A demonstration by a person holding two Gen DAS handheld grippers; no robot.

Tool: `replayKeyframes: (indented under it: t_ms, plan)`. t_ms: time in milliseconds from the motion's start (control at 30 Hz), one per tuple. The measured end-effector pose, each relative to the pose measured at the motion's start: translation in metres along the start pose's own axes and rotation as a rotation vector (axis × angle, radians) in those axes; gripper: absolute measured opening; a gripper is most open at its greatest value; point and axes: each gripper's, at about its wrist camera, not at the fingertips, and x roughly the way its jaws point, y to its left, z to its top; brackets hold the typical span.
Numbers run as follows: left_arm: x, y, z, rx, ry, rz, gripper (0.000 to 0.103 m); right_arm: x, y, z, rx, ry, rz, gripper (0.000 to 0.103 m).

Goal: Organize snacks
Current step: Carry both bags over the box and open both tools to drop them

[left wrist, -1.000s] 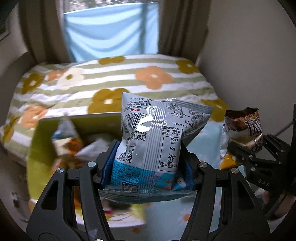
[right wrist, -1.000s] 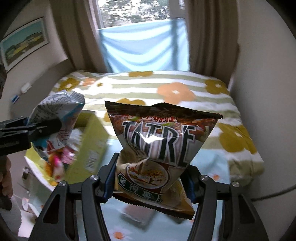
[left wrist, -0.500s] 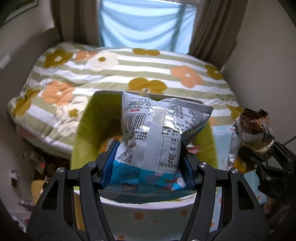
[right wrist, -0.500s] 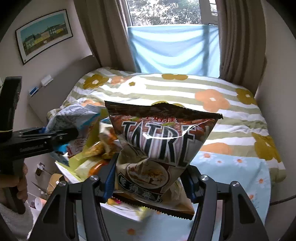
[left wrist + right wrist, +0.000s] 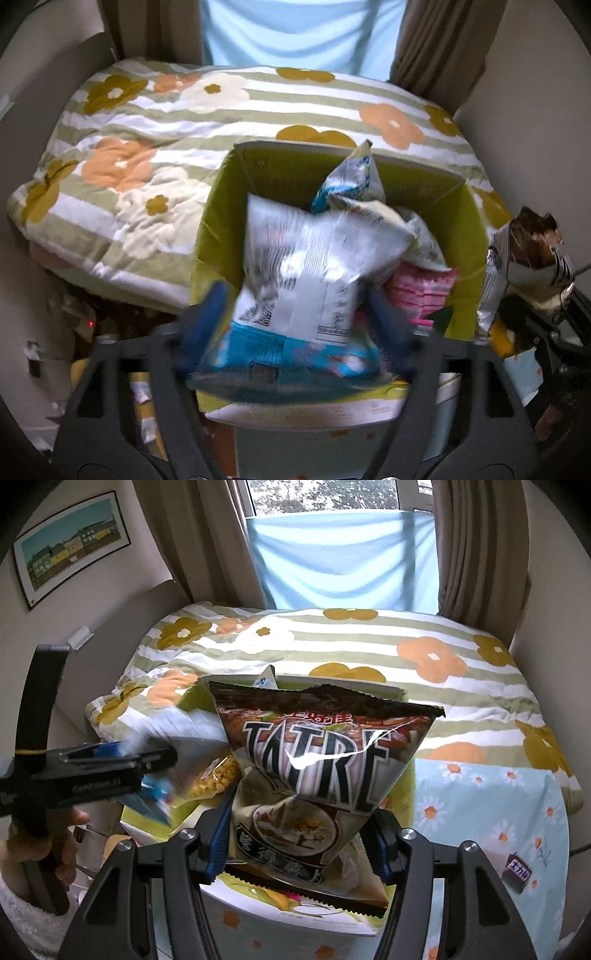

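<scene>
In the left wrist view my left gripper [image 5: 299,317] stands open over a green box [image 5: 218,229]. A silver and blue snack bag [image 5: 314,273], blurred, sits between the spread blue pads [image 5: 207,314], tilted over the box. The box holds another silver bag [image 5: 354,177] and a pink packet [image 5: 421,291]. My right gripper [image 5: 299,845] is shut on a brown TATRE chip bag [image 5: 325,760], held upright above the box's near edge. That bag also shows in the left wrist view [image 5: 528,254]. The left gripper shows at the left of the right wrist view [image 5: 147,760].
The box stands on a flowered bedspread [image 5: 406,635]. A blue daisy cloth [image 5: 491,805] lies to the right with a small dark snack bar [image 5: 517,871] on it. Curtains and a window are behind. Clutter lies on the floor at the left [image 5: 74,321].
My left gripper moved over the green box and opened, and the silver and blue bag is slipping down. My right gripper moved left with the brown bag, nearer the box.
</scene>
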Motion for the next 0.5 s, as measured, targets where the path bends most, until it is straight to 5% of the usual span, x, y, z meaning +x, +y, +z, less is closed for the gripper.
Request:
replayKeyframes:
  t_ms: [500]
  plan:
    - [0.0,-0.001,-0.035,0.097,-0.008,0.066,0.103,0.022,0.006,0.0,-0.017,0.081,0.021,0.056]
